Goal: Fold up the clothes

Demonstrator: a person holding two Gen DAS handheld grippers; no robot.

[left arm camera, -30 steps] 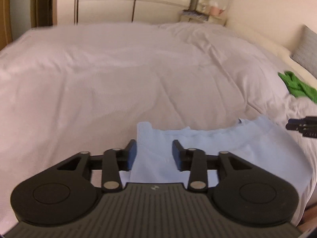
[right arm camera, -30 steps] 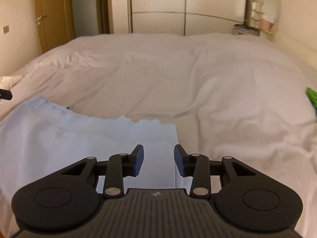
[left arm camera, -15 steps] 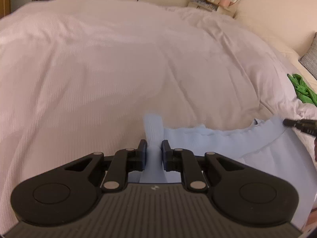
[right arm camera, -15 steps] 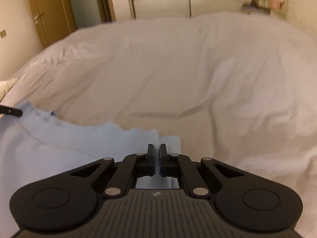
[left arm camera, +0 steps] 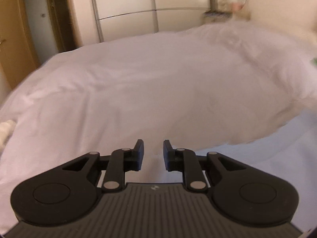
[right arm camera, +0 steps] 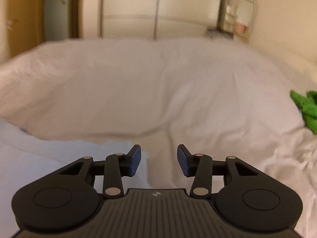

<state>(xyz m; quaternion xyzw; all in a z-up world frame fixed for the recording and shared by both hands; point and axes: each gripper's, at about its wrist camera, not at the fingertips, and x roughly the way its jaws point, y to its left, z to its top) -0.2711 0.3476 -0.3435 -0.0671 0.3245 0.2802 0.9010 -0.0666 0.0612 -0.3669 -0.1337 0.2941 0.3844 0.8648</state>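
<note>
Green cloth (right arm camera: pixel 306 109) far right on white duvet (right arm camera: pixel 158 91); your right gripper (right arm camera: pixel 159 159) just spread, empty, light-blue garment (right arm camera: pixel 49 158) beside its left pad; your left gripper (left arm camera: pixel 153 154) slightly apart, empty.

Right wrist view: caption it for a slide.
Open right gripper above pale blue knit garment on white bed cover.
</note>
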